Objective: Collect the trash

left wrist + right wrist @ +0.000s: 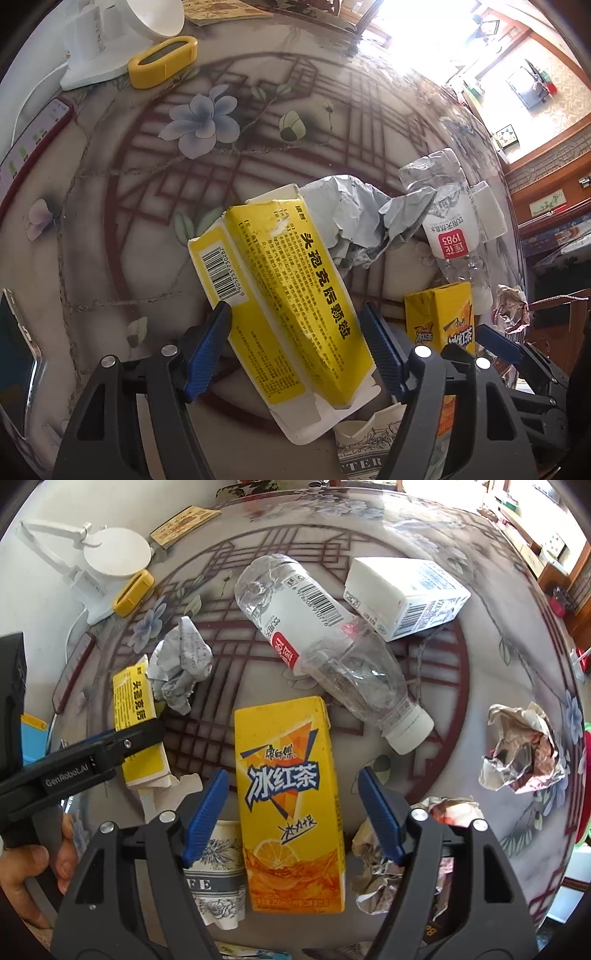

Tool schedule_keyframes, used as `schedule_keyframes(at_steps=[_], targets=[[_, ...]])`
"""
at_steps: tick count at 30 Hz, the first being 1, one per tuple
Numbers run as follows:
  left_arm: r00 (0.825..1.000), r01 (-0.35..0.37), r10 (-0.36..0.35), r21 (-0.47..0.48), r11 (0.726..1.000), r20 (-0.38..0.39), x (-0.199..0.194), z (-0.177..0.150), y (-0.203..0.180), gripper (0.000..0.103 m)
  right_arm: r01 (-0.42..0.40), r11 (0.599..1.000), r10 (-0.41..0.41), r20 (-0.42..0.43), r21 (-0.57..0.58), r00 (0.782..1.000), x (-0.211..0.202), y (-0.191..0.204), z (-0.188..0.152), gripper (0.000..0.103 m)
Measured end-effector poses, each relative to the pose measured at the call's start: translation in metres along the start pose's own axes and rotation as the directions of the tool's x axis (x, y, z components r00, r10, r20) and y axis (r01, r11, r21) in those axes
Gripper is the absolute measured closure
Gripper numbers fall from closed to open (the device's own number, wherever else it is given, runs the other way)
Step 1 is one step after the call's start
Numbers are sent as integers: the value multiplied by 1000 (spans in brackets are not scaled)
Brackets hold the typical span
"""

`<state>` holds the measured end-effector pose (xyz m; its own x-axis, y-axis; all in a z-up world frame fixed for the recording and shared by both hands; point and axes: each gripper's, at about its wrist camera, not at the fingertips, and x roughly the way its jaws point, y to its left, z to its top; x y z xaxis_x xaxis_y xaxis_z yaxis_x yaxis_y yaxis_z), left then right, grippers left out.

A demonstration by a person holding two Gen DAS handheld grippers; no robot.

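Note:
My left gripper (293, 308) points down, open, with a flattened yellow medicine box (280, 288) lying on the table between its blue pads (208, 332); the pads stand just off its sides. The open right gripper (292, 773) straddles a yellow iced-tea carton (288, 801), with a gap on both sides. Beyond the carton lie a clear plastic bottle (325, 642), a white milk carton (406, 594), crumpled grey paper (181, 664) and a crumpled foil wrapper (521, 749). A paper cup (218, 871) lies under the carton's near end.
The floral glass tabletop (207, 118) also carries a white lamp base (92, 48), a yellow case (162, 62) and a phone (37, 140) at the far left. Another crumpled wrapper (380, 871) sits by the right pad. A hand (37, 867) holds the left gripper's handle.

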<state>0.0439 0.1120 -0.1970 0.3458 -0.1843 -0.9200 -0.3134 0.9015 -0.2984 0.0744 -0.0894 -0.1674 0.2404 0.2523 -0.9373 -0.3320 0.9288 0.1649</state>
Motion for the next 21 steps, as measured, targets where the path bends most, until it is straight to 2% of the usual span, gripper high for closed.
schedule_keyframes(at_steps=[3, 4, 5, 6, 10, 21], targets=[[1000, -5, 5, 13, 1000, 9, 0, -1, -2, 39, 22, 999, -22, -9, -44, 1000, 6, 7, 1, 32], [1000, -1, 1, 20, 1000, 15, -1, -1, -3, 48, 23, 998, -24, -13, -57, 1000, 8, 8, 1, 33], [1000, 9, -10, 30, 1000, 21, -2, -1, -4, 54, 24, 997, -25, -15, -68, 1000, 9, 10, 1, 34], [1000, 10, -11, 39, 999, 27, -4, 1, -7, 61, 25, 997, -26, -14, -79, 1000, 10, 12, 1, 47], [999, 32, -33, 22, 999, 42, -13, 5, -3, 76, -26, 998, 26, 1, -56, 1000, 5, 11, 2, 48], [984, 72, -81, 67, 995, 157, -67, 1, -18, 79, -59, 998, 63, 146, -27, 987, -54, 7, -8, 48]])
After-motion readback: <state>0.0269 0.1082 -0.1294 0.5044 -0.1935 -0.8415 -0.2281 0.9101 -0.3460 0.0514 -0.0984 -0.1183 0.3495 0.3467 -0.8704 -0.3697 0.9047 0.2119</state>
